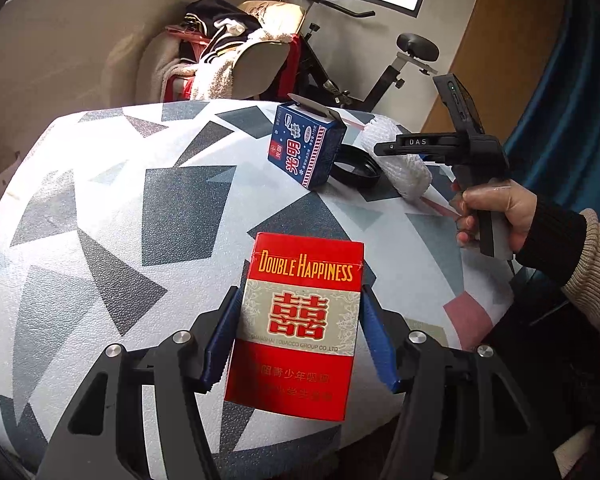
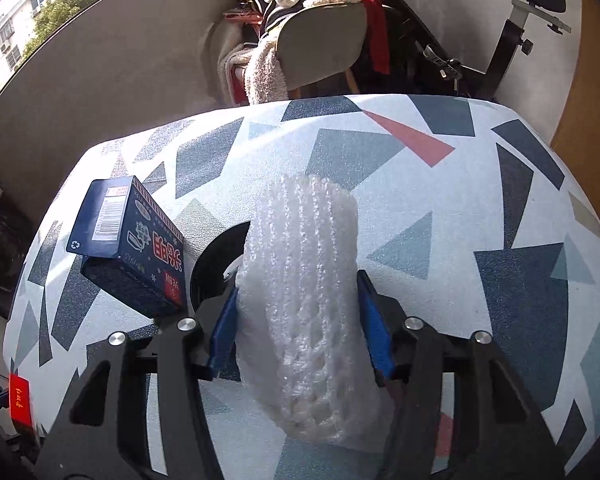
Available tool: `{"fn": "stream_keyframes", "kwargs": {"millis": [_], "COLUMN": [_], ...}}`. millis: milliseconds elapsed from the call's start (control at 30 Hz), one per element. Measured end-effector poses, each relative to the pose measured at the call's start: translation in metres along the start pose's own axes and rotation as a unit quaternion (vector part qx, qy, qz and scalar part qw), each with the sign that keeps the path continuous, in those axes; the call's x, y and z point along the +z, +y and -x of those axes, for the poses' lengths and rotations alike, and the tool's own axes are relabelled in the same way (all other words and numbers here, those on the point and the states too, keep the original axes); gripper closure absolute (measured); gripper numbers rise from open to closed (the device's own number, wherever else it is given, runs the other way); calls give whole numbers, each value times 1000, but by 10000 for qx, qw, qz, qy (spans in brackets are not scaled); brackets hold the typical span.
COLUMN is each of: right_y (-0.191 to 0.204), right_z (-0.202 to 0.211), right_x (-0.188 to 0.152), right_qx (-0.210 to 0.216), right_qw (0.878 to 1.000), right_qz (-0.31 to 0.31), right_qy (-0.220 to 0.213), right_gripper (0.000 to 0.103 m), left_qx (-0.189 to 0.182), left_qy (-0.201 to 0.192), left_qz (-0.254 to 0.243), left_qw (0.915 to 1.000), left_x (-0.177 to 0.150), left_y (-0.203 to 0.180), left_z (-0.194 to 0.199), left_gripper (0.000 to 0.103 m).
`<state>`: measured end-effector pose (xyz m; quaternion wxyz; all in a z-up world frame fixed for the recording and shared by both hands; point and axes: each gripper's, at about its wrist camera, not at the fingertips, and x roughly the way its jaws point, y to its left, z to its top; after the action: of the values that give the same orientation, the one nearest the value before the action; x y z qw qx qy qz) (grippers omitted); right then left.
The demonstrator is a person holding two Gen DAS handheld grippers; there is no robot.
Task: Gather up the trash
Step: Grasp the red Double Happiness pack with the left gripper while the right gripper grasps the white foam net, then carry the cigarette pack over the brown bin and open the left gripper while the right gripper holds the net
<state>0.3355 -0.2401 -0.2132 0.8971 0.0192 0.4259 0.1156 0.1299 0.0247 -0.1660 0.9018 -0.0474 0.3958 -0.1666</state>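
Observation:
My left gripper (image 1: 300, 332) is shut on a red Double Happiness cigarette pack (image 1: 300, 320), held upright above the near edge of the patterned table (image 1: 120, 220). My right gripper (image 2: 298, 312) is shut on a white foam net sleeve (image 2: 304, 288), which also shows in the left wrist view (image 1: 400, 164). A blue milk carton (image 1: 304, 144) lies on the table, just left of my right gripper (image 2: 132, 252). A black ring-shaped lid (image 1: 356, 168) lies between the carton and the foam sleeve; in the right wrist view the lid (image 2: 212, 268) is partly hidden.
A chair piled with clothes and towels (image 1: 228, 60) stands behind the table, with an exercise bike (image 1: 380, 80) beside it. The table has a geometric patterned cover (image 2: 440, 200). The cigarette pack's red edge (image 2: 20, 400) shows at the lower left of the right wrist view.

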Motion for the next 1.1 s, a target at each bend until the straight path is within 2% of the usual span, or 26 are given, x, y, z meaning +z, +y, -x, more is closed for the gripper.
{"fn": "stream_keyframes", "kwargs": {"millis": [33, 67, 167, 267, 467, 700, 1100], "right_y": [-2, -4, 0, 5, 10, 36, 66], "right_z": [9, 20, 53, 84, 126, 154, 180], "right_x": [-2, -4, -17, -40, -94, -136, -158], "right_qx": [35, 244, 395, 529, 1007, 1171, 1446], "right_qw": [9999, 9993, 9979, 9963, 9932, 9916, 9870], "right_qz": [-69, -128, 121, 320, 116, 303, 498], "right_qy": [-138, -266, -492, -603, -577, -464, -494], "right_gripper": [58, 59, 59, 59, 59, 59, 59], "left_qx": [-8, -26, -44, -82, -137, -193, -275], "left_qy": [-24, -58, -136, -163, -181, -104, 59], "left_qz": [-3, -5, -7, -60, -179, -291, -206], "left_qw": [10000, 10000, 9999, 9998, 9996, 9993, 9994], "left_x": [1, 2, 2, 1, -6, -31, -74], "left_y": [0, 0, -1, -5, -17, -37, -49], "left_z": [2, 4, 13, 20, 35, 50, 67], "left_gripper": [46, 46, 46, 46, 46, 46, 45]}}
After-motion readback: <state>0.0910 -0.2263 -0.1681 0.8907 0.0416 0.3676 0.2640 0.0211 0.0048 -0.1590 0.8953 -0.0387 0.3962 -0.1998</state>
